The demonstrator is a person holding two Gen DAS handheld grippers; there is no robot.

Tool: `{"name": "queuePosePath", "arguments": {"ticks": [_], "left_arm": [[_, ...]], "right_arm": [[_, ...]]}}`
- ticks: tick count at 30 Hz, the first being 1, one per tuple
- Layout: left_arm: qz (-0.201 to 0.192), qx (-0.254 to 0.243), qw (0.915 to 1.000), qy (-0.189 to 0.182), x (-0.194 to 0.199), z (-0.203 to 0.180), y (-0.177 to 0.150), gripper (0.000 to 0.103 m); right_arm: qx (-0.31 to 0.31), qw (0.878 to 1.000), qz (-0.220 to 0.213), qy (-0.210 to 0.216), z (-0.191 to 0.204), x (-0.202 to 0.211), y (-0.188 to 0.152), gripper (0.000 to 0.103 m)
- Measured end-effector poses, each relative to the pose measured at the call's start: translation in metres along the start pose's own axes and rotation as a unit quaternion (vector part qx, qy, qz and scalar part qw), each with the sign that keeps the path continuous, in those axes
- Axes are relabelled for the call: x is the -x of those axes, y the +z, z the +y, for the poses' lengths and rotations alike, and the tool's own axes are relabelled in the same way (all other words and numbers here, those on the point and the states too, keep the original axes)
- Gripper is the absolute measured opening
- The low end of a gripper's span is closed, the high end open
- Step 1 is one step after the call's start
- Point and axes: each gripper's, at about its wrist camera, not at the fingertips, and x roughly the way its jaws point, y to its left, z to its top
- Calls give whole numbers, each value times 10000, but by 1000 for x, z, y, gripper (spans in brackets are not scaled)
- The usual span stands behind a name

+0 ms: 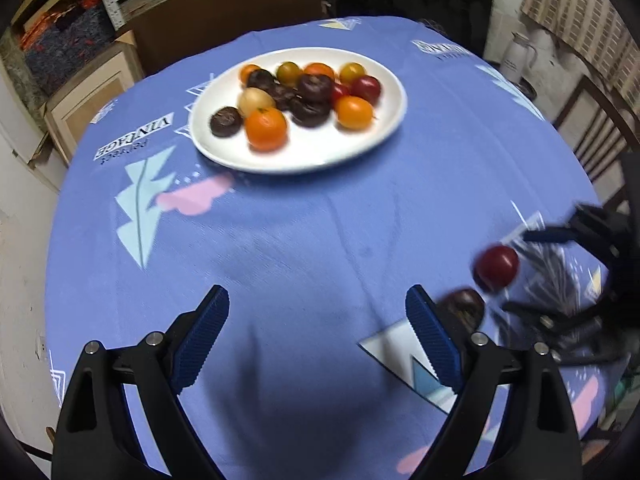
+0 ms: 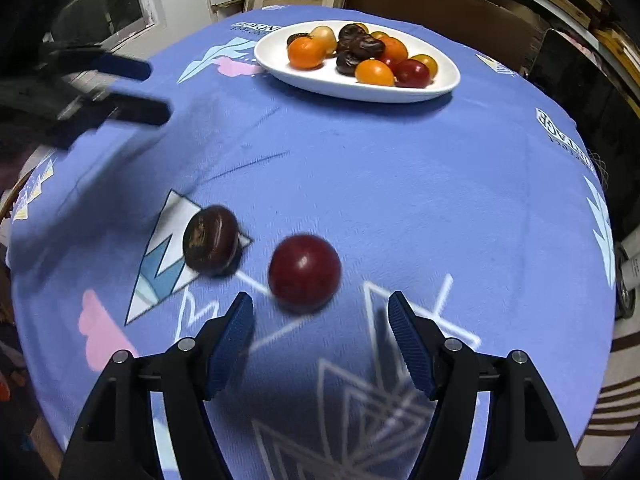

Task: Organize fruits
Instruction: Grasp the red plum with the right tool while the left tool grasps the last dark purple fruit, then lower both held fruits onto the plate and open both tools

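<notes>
A white oval plate (image 1: 224,148) (image 2: 276,60) at the table's far side holds several orange, red, yellow and dark brown fruits. A red plum (image 2: 304,270) (image 1: 498,266) and a dark brown fruit (image 2: 212,240) (image 1: 464,306) lie loose on the blue cloth. My right gripper (image 2: 320,334) is open and empty, its fingers just short of the red plum. My left gripper (image 1: 316,332) is open and empty over bare cloth, with the dark fruit just right of its right finger. Each gripper shows blurred in the other's view: the right gripper (image 1: 528,272), the left gripper (image 2: 158,90).
The round table wears a blue patterned cloth (image 1: 320,220). A wooden chair (image 1: 600,128) stands at its right edge. Cardboard boxes (image 1: 92,96), shelves and a white jug (image 1: 518,56) stand beyond the table.
</notes>
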Motion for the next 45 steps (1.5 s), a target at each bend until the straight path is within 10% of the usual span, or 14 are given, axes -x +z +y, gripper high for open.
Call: {"name": "queuePosePath", "arguments": {"ticks": [4,19,24,45], "left_arm": [[54,-238,9996,-172,3,-21,-12,88],[422,-337,9978,-390,-47,-80,-12,88],[615,-287,9964,-507,-56,-83,-14,41],[-14,112,9996,-247,14,-37,8,41]], "right_arm": [[-59,9998,66,171,0,-13,7,38],[-1142,9932,-96,221,-30,34,-44,38],[-1246,9917,-158,264,-27,38,-47,38],[-1153,9890,-580,716,-4,61,-7,38]]}}
